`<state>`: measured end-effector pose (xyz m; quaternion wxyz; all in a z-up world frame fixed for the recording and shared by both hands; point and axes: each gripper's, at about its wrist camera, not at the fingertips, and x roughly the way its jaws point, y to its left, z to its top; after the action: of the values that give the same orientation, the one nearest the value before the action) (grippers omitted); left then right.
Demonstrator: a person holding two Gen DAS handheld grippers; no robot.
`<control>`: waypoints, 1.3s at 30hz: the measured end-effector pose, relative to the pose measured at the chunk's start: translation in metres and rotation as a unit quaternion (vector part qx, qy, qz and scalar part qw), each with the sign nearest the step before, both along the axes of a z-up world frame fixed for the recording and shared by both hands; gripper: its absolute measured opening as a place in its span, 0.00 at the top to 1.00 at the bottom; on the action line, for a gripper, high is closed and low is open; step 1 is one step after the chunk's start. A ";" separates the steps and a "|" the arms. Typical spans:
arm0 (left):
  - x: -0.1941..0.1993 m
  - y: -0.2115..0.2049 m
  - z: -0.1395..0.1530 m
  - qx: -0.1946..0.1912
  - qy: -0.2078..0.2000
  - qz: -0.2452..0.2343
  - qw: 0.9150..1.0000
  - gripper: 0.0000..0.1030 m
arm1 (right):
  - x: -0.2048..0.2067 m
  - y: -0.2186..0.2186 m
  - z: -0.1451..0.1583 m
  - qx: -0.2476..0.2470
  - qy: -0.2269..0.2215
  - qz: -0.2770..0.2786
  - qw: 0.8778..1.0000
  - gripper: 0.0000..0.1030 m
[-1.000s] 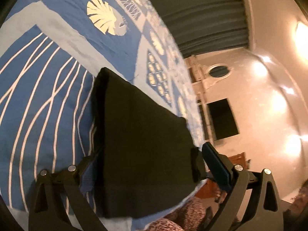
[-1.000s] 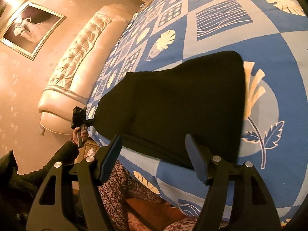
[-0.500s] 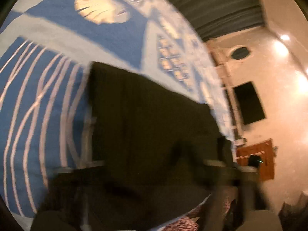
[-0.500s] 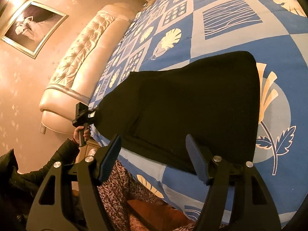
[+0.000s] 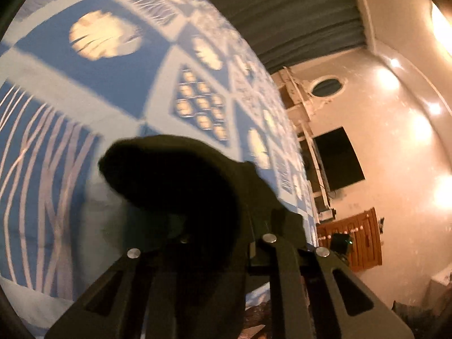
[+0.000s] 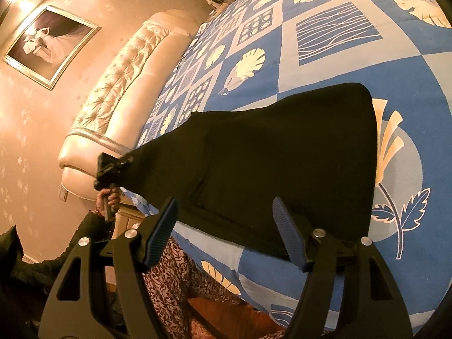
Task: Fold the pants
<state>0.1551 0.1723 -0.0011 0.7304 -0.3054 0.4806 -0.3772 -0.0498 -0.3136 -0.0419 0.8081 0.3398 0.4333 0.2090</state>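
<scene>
Lifted since before: pants [image 6: 282, 163] corner in left gripper [image 5: 226, 226].

Left claw [image 5: 226, 220] tips (behind pants [image 5: 175, 180])

No legible text, label, brand, number or sign in either wrist view. The bedspread [image 6: 325, 65] carries only printed shells, leaves and wavy lines, no lettering. The framed picture [image 6: 50, 45] on the wall shows a pale figure without a readable caption, and the black pants [image 6: 282, 158] show no tag or logo.
</scene>
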 end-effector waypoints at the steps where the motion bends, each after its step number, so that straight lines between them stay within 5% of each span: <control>1: -0.003 -0.013 0.011 -0.004 -0.008 -0.012 1.000 0.86 | 0.000 0.000 0.000 0.000 0.000 -0.001 1.000 0.32; 7: -0.021 -0.100 0.058 0.025 -0.056 -0.083 0.995 0.86 | 0.002 0.005 0.003 0.003 -0.001 0.001 1.000 0.32; 12: -0.044 -0.192 0.067 0.074 -0.081 -0.148 0.983 0.85 | 0.002 0.004 0.001 0.004 0.005 -0.005 1.000 0.32; 18: -0.053 -0.284 0.045 0.073 -0.070 -0.196 0.975 0.85 | -0.001 -0.003 -0.008 0.008 0.016 -0.017 1.000 0.32; 24: -0.060 -0.365 0.003 0.134 -0.054 -0.206 0.968 0.84 | -0.004 -0.014 -0.014 0.024 0.022 -0.036 0.999 0.32; 28: -0.064 -0.390 -0.014 0.161 -0.051 -0.198 0.966 0.65 | -0.006 -0.020 -0.014 0.031 0.020 -0.043 0.998 0.32; 31: -0.073 -0.402 -0.010 0.149 -0.062 -0.209 0.964 0.51 | -0.006 -0.025 -0.013 0.040 0.016 -0.050 0.998 0.32; 35: -0.075 -0.411 0.001 0.068 -0.040 -0.226 0.971 0.48 | -0.010 -0.034 -0.014 0.069 0.012 -0.068 0.995 0.32; 39: -0.078 -0.399 0.022 0.045 -0.055 -0.207 0.976 0.48 | -0.014 -0.041 -0.009 0.083 0.005 -0.084 0.993 0.26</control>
<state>0.0768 -0.2271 0.0207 0.6743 -0.1449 0.5093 -0.5147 -0.0637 -0.3544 -0.0512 0.7900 0.4416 0.3883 0.1739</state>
